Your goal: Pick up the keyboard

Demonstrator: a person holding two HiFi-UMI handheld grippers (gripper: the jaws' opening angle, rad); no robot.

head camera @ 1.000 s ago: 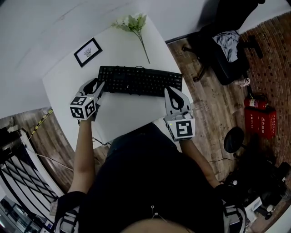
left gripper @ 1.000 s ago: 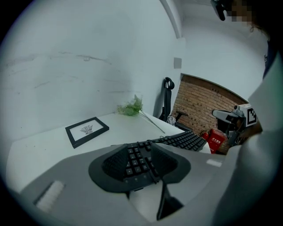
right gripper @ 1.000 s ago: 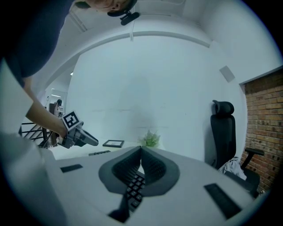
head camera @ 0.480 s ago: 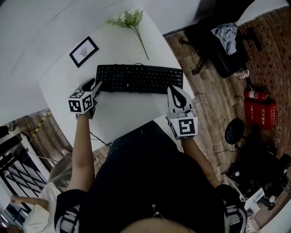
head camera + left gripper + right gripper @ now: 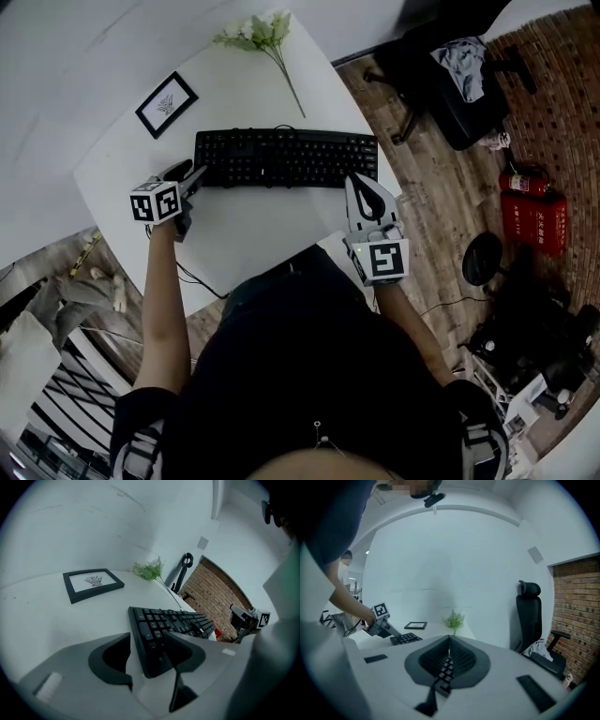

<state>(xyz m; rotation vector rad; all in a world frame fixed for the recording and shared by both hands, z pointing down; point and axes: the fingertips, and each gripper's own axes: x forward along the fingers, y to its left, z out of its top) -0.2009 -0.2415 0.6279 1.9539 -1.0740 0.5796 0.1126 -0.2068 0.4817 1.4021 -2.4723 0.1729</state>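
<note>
The keyboard is not yet lifted off the bench: the left tongs, just opened wider, straddle its left end unpinched, and the right tongs sit pressed together at its right end.

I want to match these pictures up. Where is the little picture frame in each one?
Head view: the picture frame is at upper left, beyond the keyboard.
Left gripper view: it is left of centre, past the keyboard's near end.
Right gripper view: it is small, just left of centre.
Shared landmark: the flowers lie to the frame's right in every view.
</note>
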